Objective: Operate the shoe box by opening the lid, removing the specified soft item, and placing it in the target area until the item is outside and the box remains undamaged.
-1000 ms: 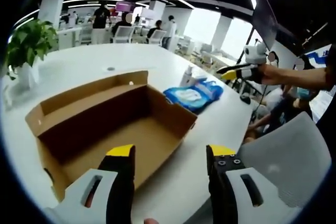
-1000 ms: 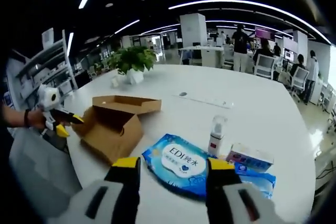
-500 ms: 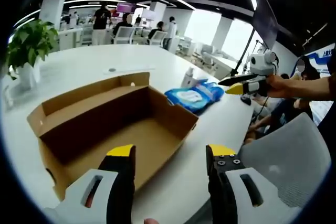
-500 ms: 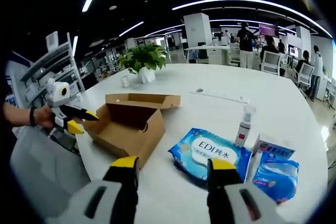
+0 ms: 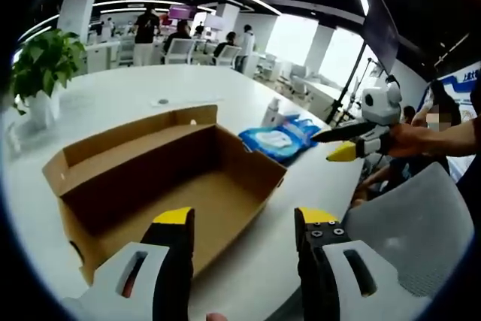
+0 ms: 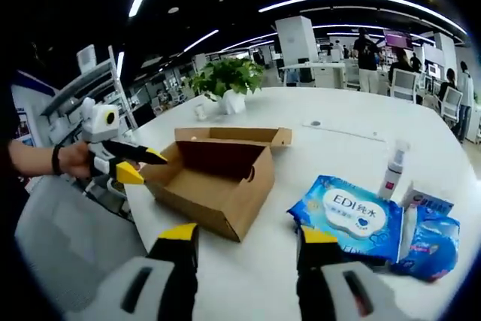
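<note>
The shoe box is seen standing open on the white table, its lid flap folded back on the far side and its inside bare cardboard, nothing lying in it. The soft item, a blue pack of wet wipes, is found lying flat on the table just beside the box, clear of its wall, with a small spray bottle and another blue pack close behind it.

Compared with a second ago, the right gripper is seen to have been drawn back and swung toward the box: the wipes, which lay directly between its jaws, are now set off to one side, and the box is brought nearer the middle of the right gripper view. In the left gripper view the right gripper is found lower and nearer the table edge than before. The box and the pack themselves are not judged to have moved; only the cameras have.

The left gripper is held with its jaws spread wide above the near wall of the box, nothing between them. The right gripper's jaws are likewise spread and empty.

The item is thus judged to be already out and released, the box undamaged, and the task to be at or near its end.
</note>
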A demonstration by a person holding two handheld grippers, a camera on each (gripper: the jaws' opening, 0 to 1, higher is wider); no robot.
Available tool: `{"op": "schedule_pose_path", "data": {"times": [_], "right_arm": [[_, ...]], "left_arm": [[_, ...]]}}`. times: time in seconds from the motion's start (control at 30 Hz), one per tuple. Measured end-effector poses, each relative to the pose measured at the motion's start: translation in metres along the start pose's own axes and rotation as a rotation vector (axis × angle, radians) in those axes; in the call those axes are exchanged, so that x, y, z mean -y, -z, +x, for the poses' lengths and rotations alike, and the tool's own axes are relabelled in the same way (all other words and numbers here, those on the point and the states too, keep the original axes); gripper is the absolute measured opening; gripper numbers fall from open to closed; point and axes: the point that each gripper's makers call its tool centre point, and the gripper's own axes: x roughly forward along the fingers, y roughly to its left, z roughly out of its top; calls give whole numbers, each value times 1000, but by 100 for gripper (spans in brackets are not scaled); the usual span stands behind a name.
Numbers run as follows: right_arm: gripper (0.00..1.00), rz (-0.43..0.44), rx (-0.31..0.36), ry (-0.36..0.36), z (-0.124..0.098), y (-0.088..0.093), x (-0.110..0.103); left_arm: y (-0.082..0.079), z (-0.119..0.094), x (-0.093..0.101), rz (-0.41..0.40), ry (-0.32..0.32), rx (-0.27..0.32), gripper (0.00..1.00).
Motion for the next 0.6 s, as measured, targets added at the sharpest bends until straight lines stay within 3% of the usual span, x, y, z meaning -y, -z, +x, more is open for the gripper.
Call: {"op": "schedule_pose_path", "data": {"times": [0.37, 0.6], "right_arm": [[50, -6, -14, -48, 14, 8, -31], [50, -10, -11, -51, 14, 7, -33]], "left_arm": [[-2, -7, -13, -29, -39, 16, 54], [-6, -11, -24, -43, -91, 38, 54]]}}
